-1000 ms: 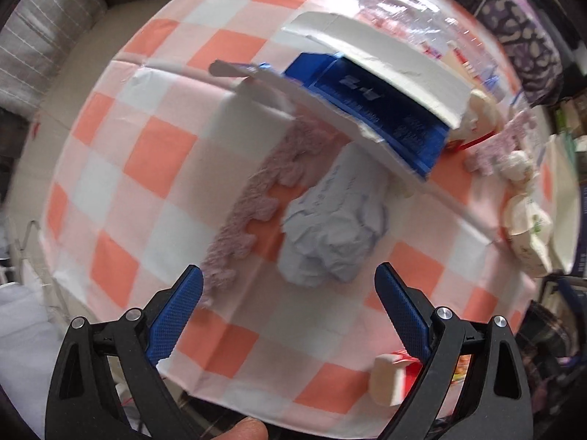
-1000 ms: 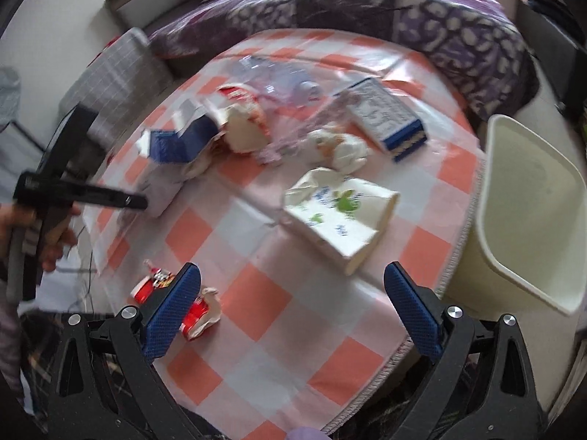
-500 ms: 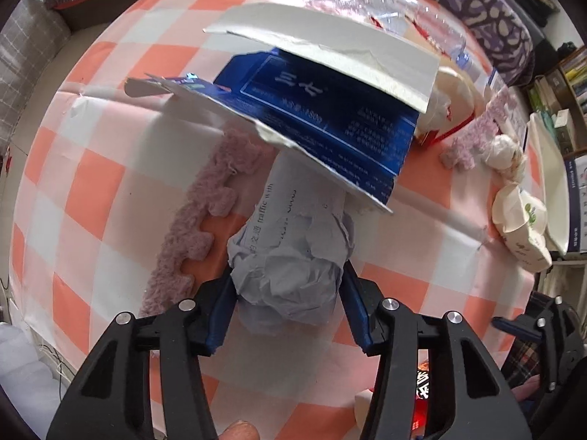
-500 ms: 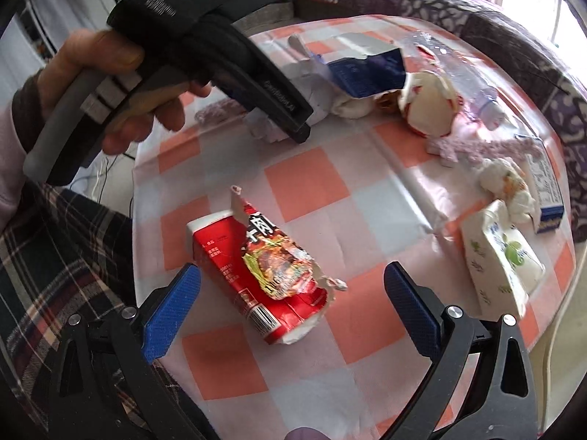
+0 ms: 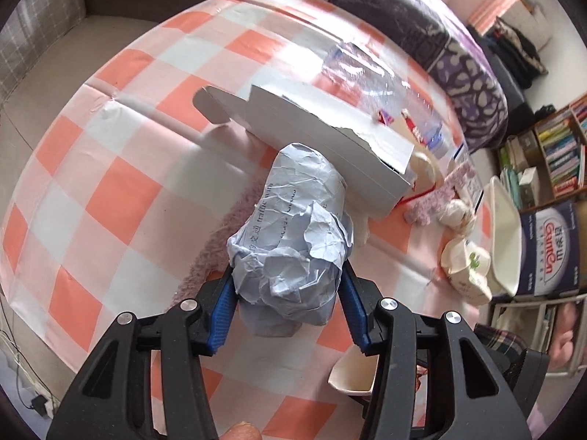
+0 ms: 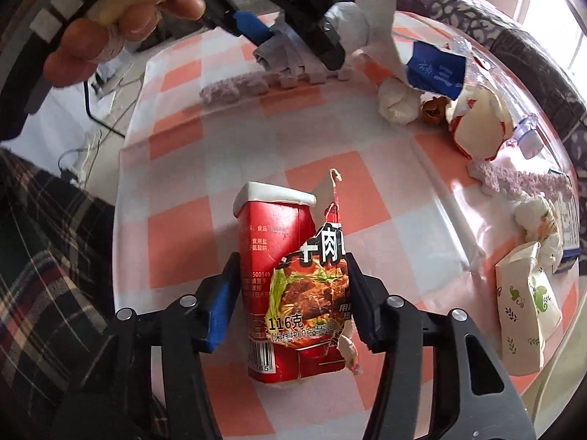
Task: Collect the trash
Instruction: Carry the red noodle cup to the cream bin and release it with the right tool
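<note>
Your left gripper (image 5: 288, 308) has its blue pads pinching a crumpled wad of pale blue paper (image 5: 293, 242) from both sides, the wad bulging up and forward past the fingertips, apparently lifted clear of the checked tablecloth (image 5: 110, 198) so it can be carried off without dragging the rest of the litter. Just beyond the wad's far end sits a torn white carton flap (image 5: 330, 146), close enough that I cannot tell whether paper and card touch; a strip of purple fuzzy material (image 5: 212, 253) runs under and to the left of the fingers. Your right gripper (image 6: 290, 293) is closing on a red instant-noodle carton (image 6: 286, 286) lying flat between the jaws, its long axis running away from you; the right pad looks to be against the torn lid, while on the left I cannot tell contact from a sliver of gap. Gripping across the narrow width seems sensible, since the box is soft and would likely crush if taken at its open end. Room for moving is fair: left of the right fingers the table edge falls away to your plaid sleeve (image 6: 47, 256), and ahead lies a clear stretch of cloth before the pile of cups and wrappers. To the right of the left fingers, past a white floral paper cup (image 5: 466, 267), stands the white bin (image 5: 506, 242) off the table edge, probably the destination for both pieces. Your left hand (image 6: 121, 25) crosses above the far side of the right view, so mind the two tools crowding each other.
</note>
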A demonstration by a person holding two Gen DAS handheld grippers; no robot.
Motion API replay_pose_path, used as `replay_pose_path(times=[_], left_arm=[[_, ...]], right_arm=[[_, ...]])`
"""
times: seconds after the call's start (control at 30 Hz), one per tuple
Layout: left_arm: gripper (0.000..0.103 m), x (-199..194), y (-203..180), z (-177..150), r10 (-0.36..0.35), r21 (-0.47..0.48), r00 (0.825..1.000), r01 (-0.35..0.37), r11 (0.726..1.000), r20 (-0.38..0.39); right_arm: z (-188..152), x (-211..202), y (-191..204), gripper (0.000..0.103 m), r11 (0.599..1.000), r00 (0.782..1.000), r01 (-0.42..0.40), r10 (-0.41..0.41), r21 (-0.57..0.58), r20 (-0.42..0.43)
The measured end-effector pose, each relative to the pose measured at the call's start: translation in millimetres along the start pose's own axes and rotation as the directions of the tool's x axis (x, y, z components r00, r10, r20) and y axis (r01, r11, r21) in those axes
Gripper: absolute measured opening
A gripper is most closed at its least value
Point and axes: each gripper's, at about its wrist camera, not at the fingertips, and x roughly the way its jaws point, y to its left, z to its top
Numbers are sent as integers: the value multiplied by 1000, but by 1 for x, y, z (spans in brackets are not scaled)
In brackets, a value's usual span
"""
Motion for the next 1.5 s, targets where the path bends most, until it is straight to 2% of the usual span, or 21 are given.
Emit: replay_pose_path(times=[0.13,0.27,0.43,0.6,0.77,0.9,0.97,1.17,1.23,1.3,1.33,1.4,1.43,1.5], left_arm=[[51,-2,-15,13,-12,-48,998,14,999,59],[51,-19,-24,17,-12,-79,990,23,997,137],[51,-40,-36,22,-16,-117,973,44,992,232],[51,-50,-63,26,12,-119,950,27,992,313],[51,-47,-94,26,28,-90,937,3,996,349],[51,-33,-122,30,25,-60,940,-5,998,342],[51,-26,-135,30,22,-45,941,-7,999,337],[51,-4,-182,28,-6,37,949,-6,999,315],[51,3,-199,26,-13,74,952,-10,997,306],[51,11,-217,24,-18,110,956,-15,994,292],[51,13,-223,22,-25,124,958,-11,992,285],[51,18,-242,20,-43,162,961,-2,987,274],[51,20,-252,18,-51,182,961,1,983,271],[51,24,-271,15,-67,221,963,8,975,261]], right_arm=[[8,-23,-18,50,997,997,19,-24,69,75],[12,-59,-40,50,986,982,57,-83,156,167],[18,-92,-71,51,954,944,127,-200,272,261],[11,-120,-121,52,878,896,205,-346,432,279],[-10,-140,-173,53,764,850,279,-479,582,221],[-31,-148,-210,53,646,816,333,-562,687,133],[-44,-152,-232,53,585,811,336,-578,738,88],[-103,-151,-286,54,396,821,305,-569,866,-29],[-122,-151,-305,54,318,850,255,-524,913,-55],[-136,-151,-319,55,269,881,203,-470,942,-56],[-141,-150,-325,57,244,887,199,-457,949,-69],[-150,-150,-332,71,179,890,199,-445,964,-102],[-155,-151,-335,82,147,889,186,-446,971,-103],[-164,-155,-339,84,107,885,160,-456,981,-95]])
